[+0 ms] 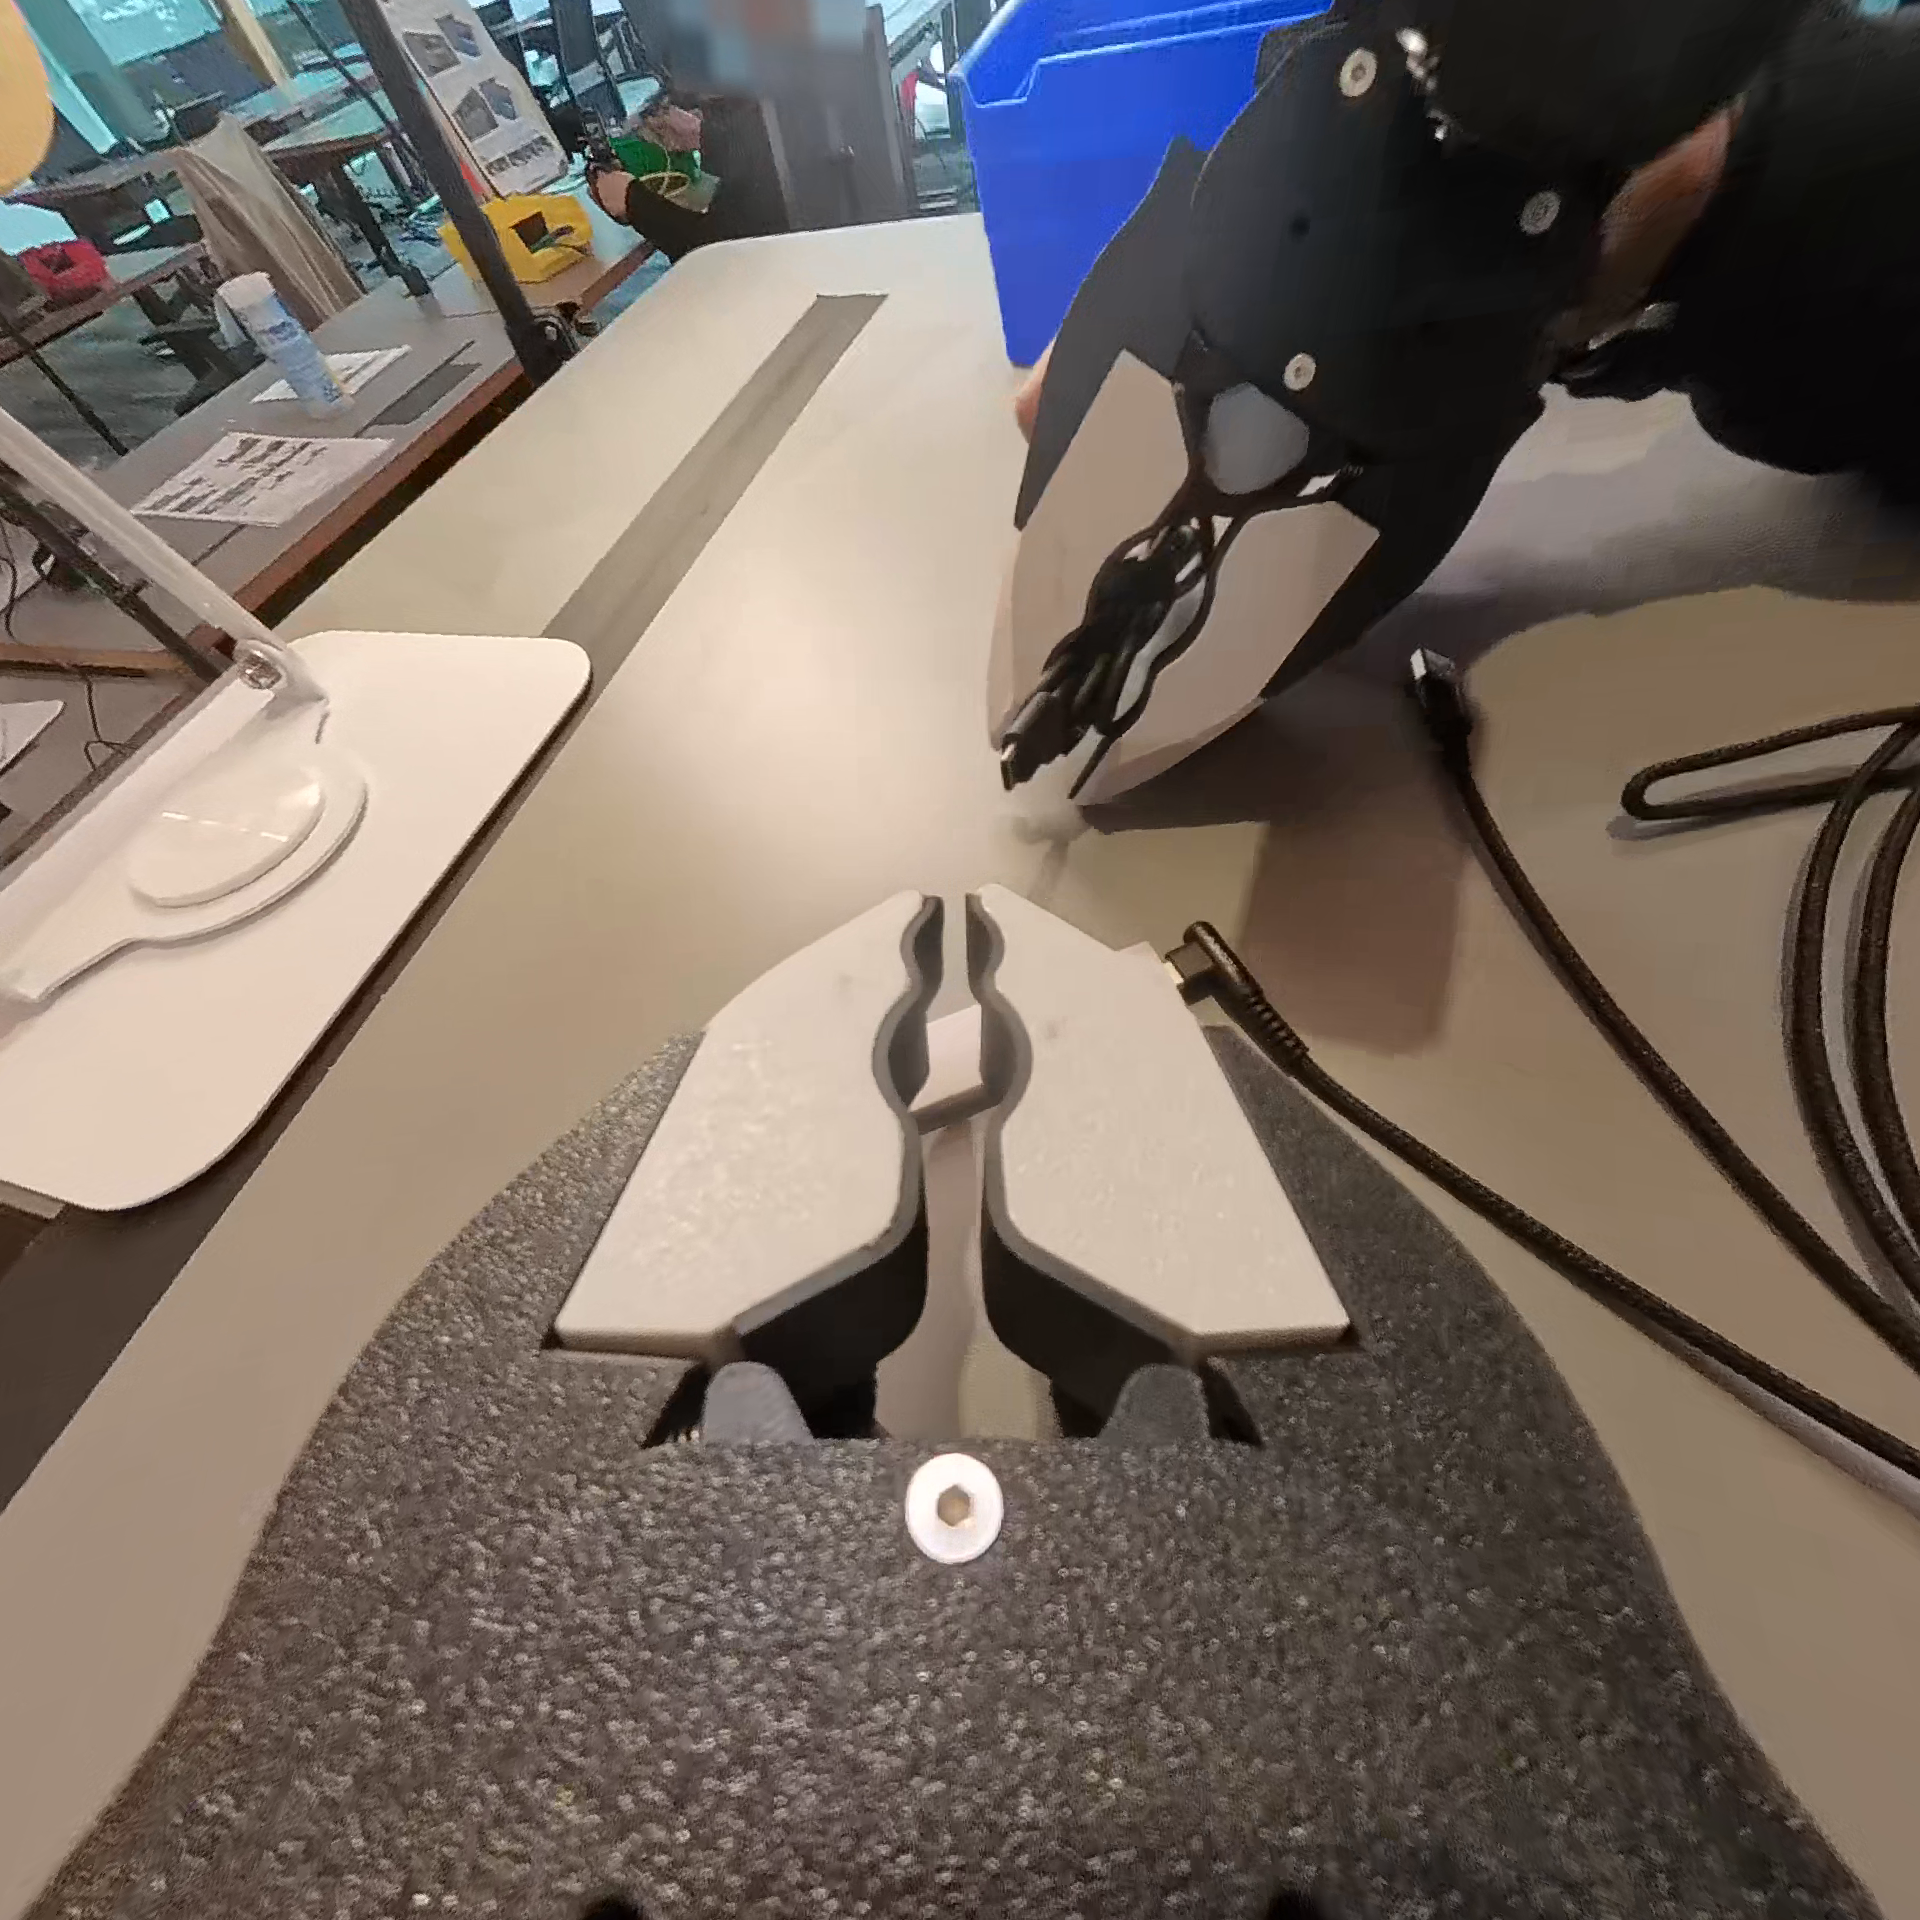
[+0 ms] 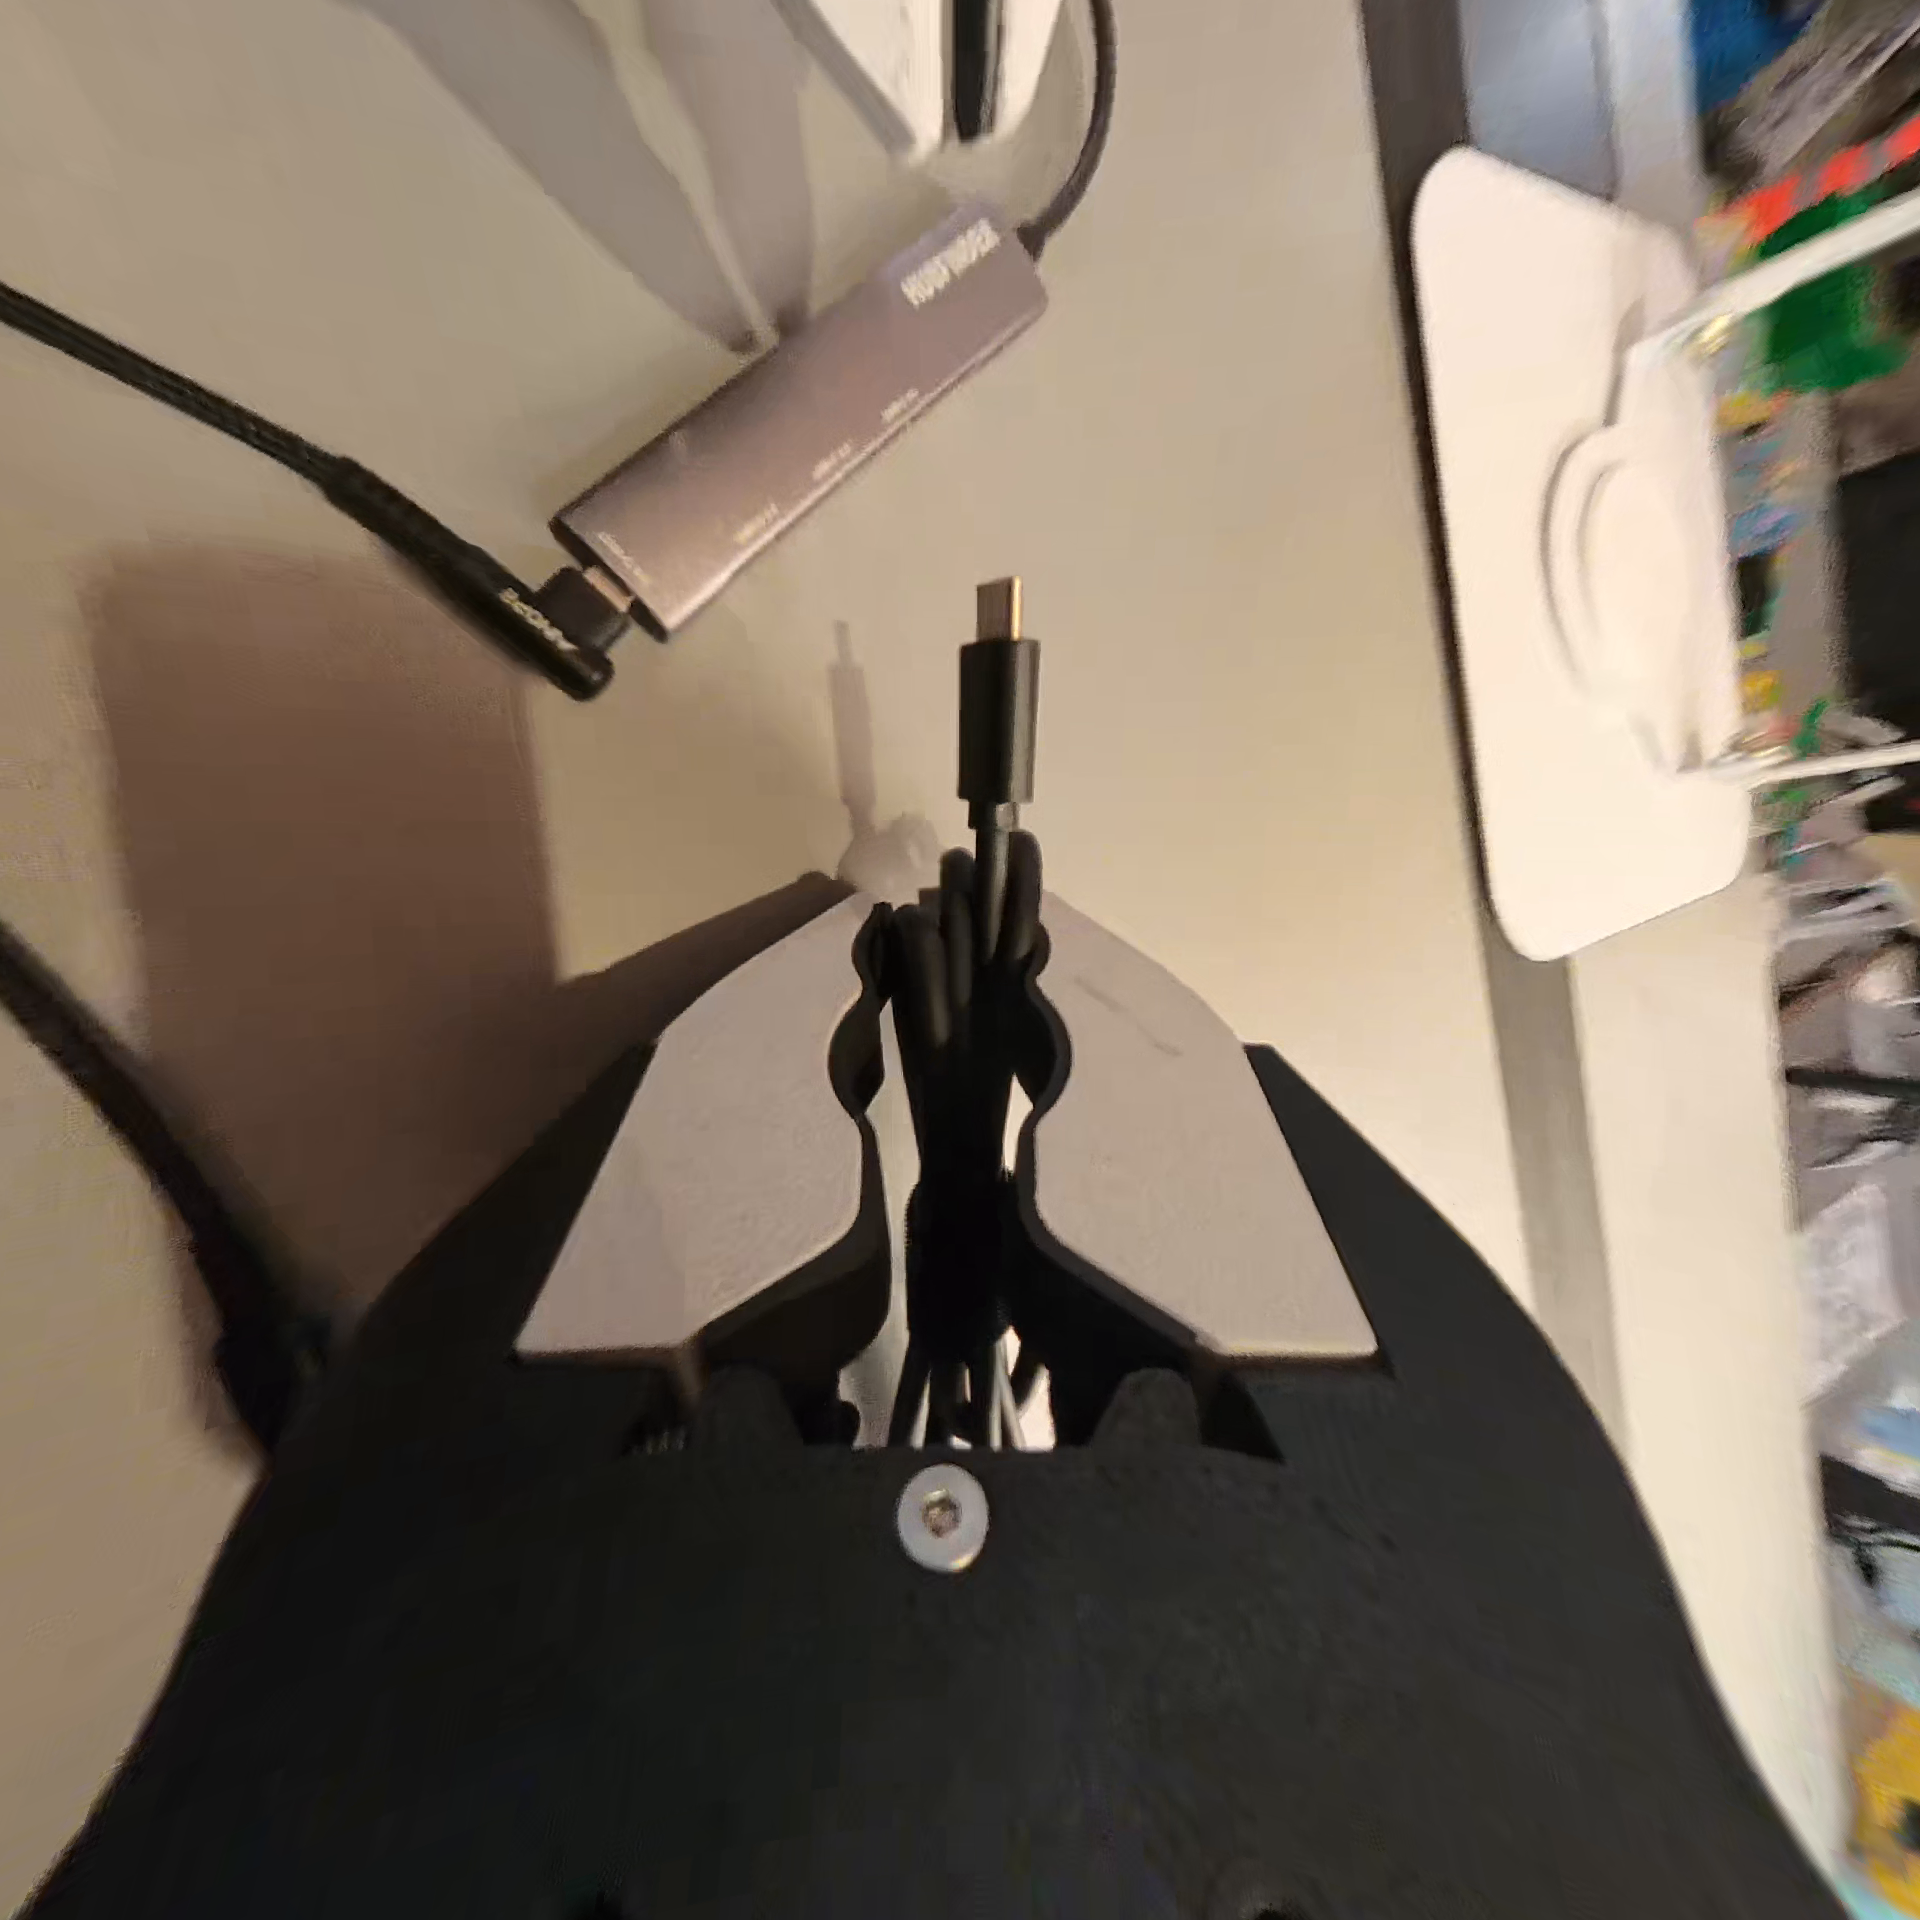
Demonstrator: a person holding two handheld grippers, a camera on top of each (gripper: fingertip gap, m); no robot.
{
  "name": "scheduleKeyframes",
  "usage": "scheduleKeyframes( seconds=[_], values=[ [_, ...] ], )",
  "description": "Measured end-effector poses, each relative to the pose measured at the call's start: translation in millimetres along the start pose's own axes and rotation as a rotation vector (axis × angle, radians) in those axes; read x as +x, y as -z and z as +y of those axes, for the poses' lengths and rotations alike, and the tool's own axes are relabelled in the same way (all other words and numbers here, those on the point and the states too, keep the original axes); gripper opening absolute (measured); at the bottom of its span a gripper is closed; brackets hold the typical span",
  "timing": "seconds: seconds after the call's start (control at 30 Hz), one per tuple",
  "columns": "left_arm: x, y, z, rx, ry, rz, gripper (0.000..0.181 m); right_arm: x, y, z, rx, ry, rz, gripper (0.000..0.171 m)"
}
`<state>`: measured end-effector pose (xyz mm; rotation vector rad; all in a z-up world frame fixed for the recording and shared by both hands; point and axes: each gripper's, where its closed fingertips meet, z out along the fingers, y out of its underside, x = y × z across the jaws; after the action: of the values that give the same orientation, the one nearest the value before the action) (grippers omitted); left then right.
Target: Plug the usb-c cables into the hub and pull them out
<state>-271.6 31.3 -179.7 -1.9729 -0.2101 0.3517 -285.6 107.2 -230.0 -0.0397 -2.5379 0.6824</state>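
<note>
A grey hub lies flat on the beige table. A braided black cable's angled plug sits in the hub's near end port. My left gripper is shut down to a narrow slit over the hub. Only a corner of the hub and the braided plug show beside its fingers. My right gripper is shut on a bundled black USB-C cable. Its plug sticks out ahead, a short way from the hub's long side. The right gripper also shows in the left wrist view, tilted down at the table.
A white monitor stand base lies at the left, also in the right wrist view. A blue bin stands at the back. Braided cable loops and a loose plug lie at the right. A dark groove runs along the table.
</note>
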Motion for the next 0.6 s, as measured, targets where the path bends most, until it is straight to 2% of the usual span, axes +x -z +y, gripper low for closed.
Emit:
scheduleKeyframes(
  seconds=[0.1, 0.27, 0.37, 0.5, 0.6],
  values=[
    [-0.2, -1.3, 1.6, -0.014, 0.002, 0.001, 0.005, -6.4, 4.9, 5.1, -0.043, -0.085, -0.093, 0.024],
    [-0.2, -4.0, 4.5, -0.038, -0.004, -0.004, 0.006, 8.1, 7.9, 8.8, -0.046, -0.078, -0.015, 0.04],
    [-4.3, -1.7, 1.9, -0.016, 0.02, -0.019, 0.006, 15.2, 18.1, 1.4, -0.006, -0.119, -0.006, 0.042],
    [-18.4, 6.0, -5.2, 0.053, 0.126, -0.054, 0.009, 14.9, 30.3, -25.0, 0.094, -0.231, -0.045, 0.042],
    [-30.9, 13.6, -10.2, 0.118, 0.222, -0.084, 0.013, -12.6, 30.7, -64.5, 0.194, -0.288, -0.17, 0.042]
  ],
)
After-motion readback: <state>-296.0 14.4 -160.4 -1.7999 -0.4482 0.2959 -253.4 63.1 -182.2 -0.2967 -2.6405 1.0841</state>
